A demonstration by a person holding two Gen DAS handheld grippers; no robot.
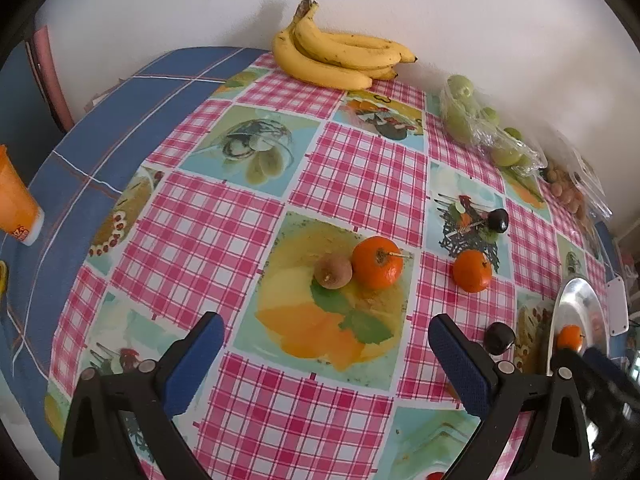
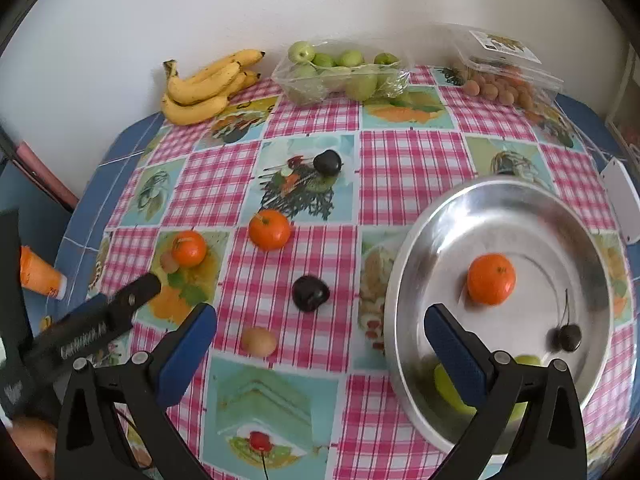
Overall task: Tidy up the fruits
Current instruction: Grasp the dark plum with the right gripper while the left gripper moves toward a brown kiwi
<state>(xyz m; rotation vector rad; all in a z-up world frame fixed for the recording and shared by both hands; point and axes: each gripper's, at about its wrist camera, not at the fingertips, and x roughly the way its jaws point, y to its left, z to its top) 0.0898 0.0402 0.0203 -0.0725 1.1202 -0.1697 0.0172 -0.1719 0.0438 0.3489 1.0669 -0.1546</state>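
My left gripper is open above the tablecloth, nothing between its blue pads. Just ahead lie a brown kiwi touching a mandarin, with a second mandarin to the right. My right gripper is open too, its right finger over the rim of a metal bowl. In the bowl sit a mandarin, a dark cherry and a green fruit. On the cloth lie two dark plums and another kiwi.
Bananas, a bag of green fruit and a clear box of brown fruit line the wall. An orange cup stands at the left edge, a white object at the right edge.
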